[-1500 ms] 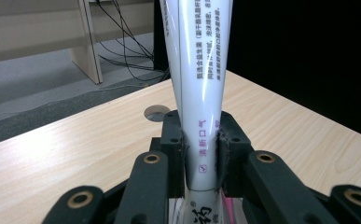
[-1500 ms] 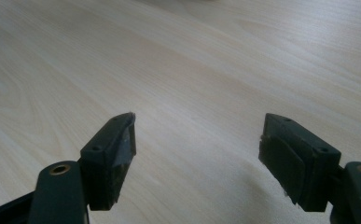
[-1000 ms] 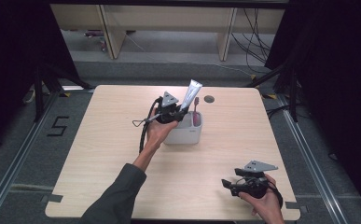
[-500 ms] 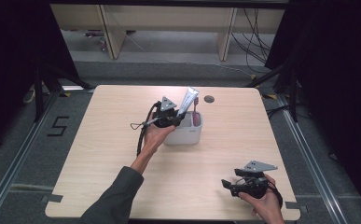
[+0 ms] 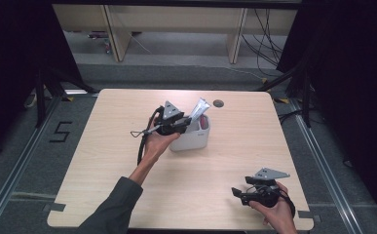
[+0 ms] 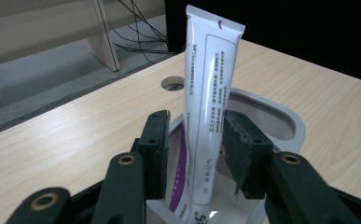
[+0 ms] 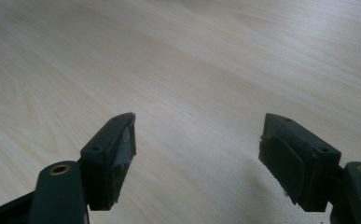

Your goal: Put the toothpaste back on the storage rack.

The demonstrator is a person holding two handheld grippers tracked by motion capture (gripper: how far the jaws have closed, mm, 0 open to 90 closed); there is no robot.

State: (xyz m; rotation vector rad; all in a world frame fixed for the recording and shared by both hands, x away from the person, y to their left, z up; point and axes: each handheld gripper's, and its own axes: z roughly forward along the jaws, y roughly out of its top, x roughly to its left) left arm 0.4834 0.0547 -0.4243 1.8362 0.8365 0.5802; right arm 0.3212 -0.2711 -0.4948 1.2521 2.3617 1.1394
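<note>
Toothpaste tube (image 6: 205,116) stands nearly upright, leaning slightly, with its lower end inside the white cup-like holder (image 5: 196,139). The holder sits on the tabletop (image 5: 103,161) a bit toward the far edge, near the middle, just short of the round cable hole (image 5: 218,103).

Left gripper (image 6: 194,149) straddles the tube. Its jaws have just been opening; there is a visible gap on each side, so the pads no longer press it and the tube is released between them.

To do the step well, judged: let the jaws spread a little more, then draw straight back and up without brushing the tube, so it does not tip out or drag the holder.

Right gripper (image 7: 197,158) sits near the tabletop's near right corner, jaws wide apart, nothing between them.

The tube carries purple accents and a boxed block of small print, too small to read; no brand legible.
</note>
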